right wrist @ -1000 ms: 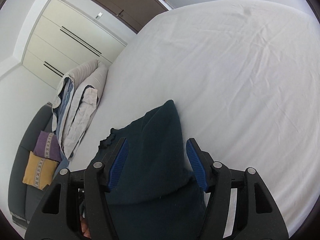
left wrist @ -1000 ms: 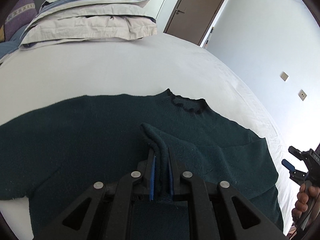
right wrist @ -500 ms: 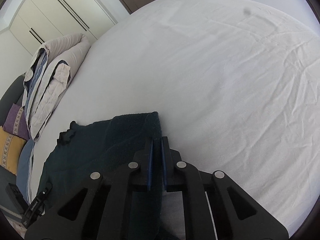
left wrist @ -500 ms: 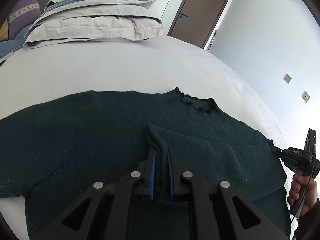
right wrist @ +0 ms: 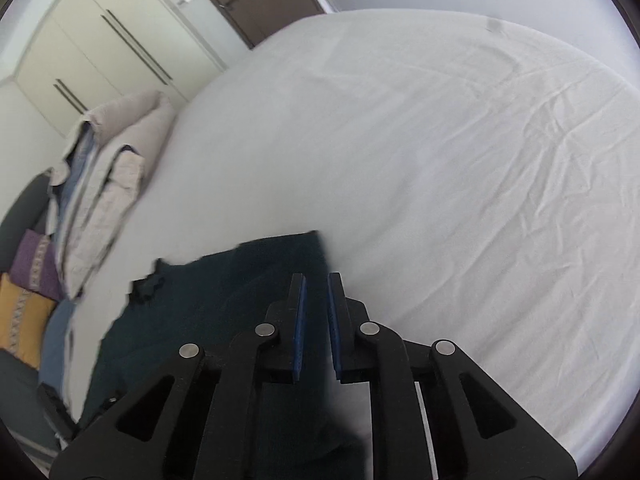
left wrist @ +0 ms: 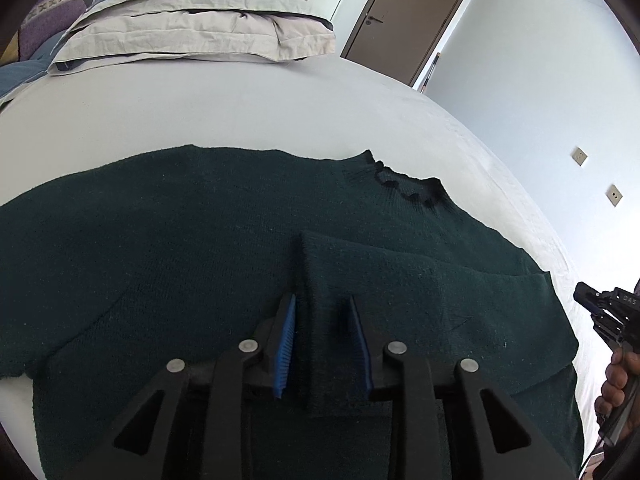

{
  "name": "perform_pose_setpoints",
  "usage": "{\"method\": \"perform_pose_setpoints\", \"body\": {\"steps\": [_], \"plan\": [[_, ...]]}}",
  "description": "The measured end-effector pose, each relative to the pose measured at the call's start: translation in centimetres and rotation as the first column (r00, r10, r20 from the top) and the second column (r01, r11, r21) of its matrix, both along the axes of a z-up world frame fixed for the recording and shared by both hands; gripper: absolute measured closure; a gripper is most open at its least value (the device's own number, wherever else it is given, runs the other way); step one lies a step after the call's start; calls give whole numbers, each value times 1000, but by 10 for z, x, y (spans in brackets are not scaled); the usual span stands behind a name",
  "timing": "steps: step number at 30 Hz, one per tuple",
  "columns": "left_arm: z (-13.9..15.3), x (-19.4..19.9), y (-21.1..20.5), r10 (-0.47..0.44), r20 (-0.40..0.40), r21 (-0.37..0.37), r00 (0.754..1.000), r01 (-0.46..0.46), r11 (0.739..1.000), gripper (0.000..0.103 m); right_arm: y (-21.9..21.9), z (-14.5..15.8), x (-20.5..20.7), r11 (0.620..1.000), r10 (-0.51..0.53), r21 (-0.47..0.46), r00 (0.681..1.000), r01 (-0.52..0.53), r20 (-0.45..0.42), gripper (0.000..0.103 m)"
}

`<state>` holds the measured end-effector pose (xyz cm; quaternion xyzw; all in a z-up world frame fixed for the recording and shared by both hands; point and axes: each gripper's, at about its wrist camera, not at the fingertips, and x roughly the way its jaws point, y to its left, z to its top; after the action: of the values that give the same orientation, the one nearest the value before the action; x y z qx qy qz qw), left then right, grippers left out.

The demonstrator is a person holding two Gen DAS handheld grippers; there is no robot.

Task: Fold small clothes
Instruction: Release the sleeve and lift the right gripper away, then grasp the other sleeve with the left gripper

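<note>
A dark green knit sweater point(left wrist: 180, 248) lies spread on the white bed, collar point(left wrist: 404, 184) toward the far side. One sleeve point(left wrist: 400, 276) is folded across its body. My left gripper point(left wrist: 322, 312) is open, its blue pads on either side of the sleeve's cuff end. My right gripper point(right wrist: 316, 292) is narrowly open over the sweater's edge point(right wrist: 256, 280) in the right wrist view, with dark fabric between its pads. The right gripper also shows at the right edge of the left wrist view point(left wrist: 600, 308), held by a hand.
A stack of folded bedding and pillows point(left wrist: 200, 20) lies at the far side of the bed point(right wrist: 440, 160). Purple and yellow cushions point(right wrist: 28, 280) sit on a sofa beyond. A brown door point(left wrist: 412, 16) and wardrobes point(right wrist: 100, 40) stand behind.
My left gripper has opened and let go of the sleeve. My right gripper closed on the sweater's edge, then loosened slightly; the sleeve now lies flat on the sweater.
</note>
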<state>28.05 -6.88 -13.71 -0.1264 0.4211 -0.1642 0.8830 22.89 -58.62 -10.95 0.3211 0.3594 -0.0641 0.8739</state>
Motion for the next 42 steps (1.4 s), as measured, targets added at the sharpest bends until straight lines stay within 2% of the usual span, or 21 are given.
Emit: {"method": "perform_pose_setpoints", "body": {"steps": [3,6,7,9,12,13,15,17,19,21,23,25,28,30,34,35,37,38,39,40,42], "plan": [[1,0,-4,-3,0,19,1000,3,1000,70,36,5,-11,993,119,-26,993,-118,13,91],[4,-2,-7,-17,-9,38,1000,18,999,61,49,-36,-5,986,158,-36,981,-163,-115,87],[7,-4,-8,-22,-16,53,1000,23,998,58,45,-45,-7,986,164,-12,983,-165,-81,88],[16,-14,-4,-21,-8,84,1000,22,996,39,39,-38,-17,992,124,18,991,-123,-48,87],[31,-37,21,54,32,96,998,-56,994,21,43,-9,-41,997,74,-26,997,-73,18,83],[35,-46,36,83,33,66,996,-85,994,21,48,3,-50,996,70,-52,996,-68,52,77],[41,-63,70,145,16,-7,989,-145,989,21,61,25,-71,993,54,-111,993,-42,105,40],[44,-84,113,222,1,-62,975,-221,973,21,76,45,-93,987,33,-158,983,-5,178,30],[41,-103,158,310,-29,-92,950,-311,946,21,96,60,-112,978,63,-210,969,-12,238,24],[33,-118,208,397,-82,-144,914,-405,903,21,118,72,-123,969,106,-242,957,-38,270,14],[20,-134,259,480,-152,-211,864,-503,838,22,139,79,-132,965,154,-248,944,-80,293,11],[9,-151,304,557,-203,-277,805,-593,756,23,159,84,-135,965,192,-232,935,-124,298,10],[-2,-170,355,625,-259,-381,736,-673,634,23,184,86,-137,966,229,-184,929,-181,292,10],[-7,-174,379,642,-290,-444,710,-694,567,23,200,85,-137,962,264,-145,921,-231,286,10],[-21,-170,416,666,-374,-557,646,-730,396,23,230,78,-137,953,300,-31,921,-302,247,10],[-22,-168,421,674,-378,-574,634,-732,367,23,236,76,-137,950,306,-13,920,-313,242,10],[-28,-158,430,686,-392,-583,613,-742,330,24,245,76,-139,949,306,-3,921,-314,242,10],[-31,-152,436,688,-407,-583,600,-751,310,32,249,77,-140,949,306,-2,920,-315,244,10],[-33,-146,442,689,-419,-582,591,-757,295,43,252,78,-141,950,304,-2,920,-313,246,10],[-35,-140,446,686,-429,-579,588,-762,291,49,254,78,-142,951,301,-3,921,-310,246,10],[-41,-129,449,673,-454,-561,584,-774,293,80,256,78,-142,953,293,-4,924,-301,247,10]]}}
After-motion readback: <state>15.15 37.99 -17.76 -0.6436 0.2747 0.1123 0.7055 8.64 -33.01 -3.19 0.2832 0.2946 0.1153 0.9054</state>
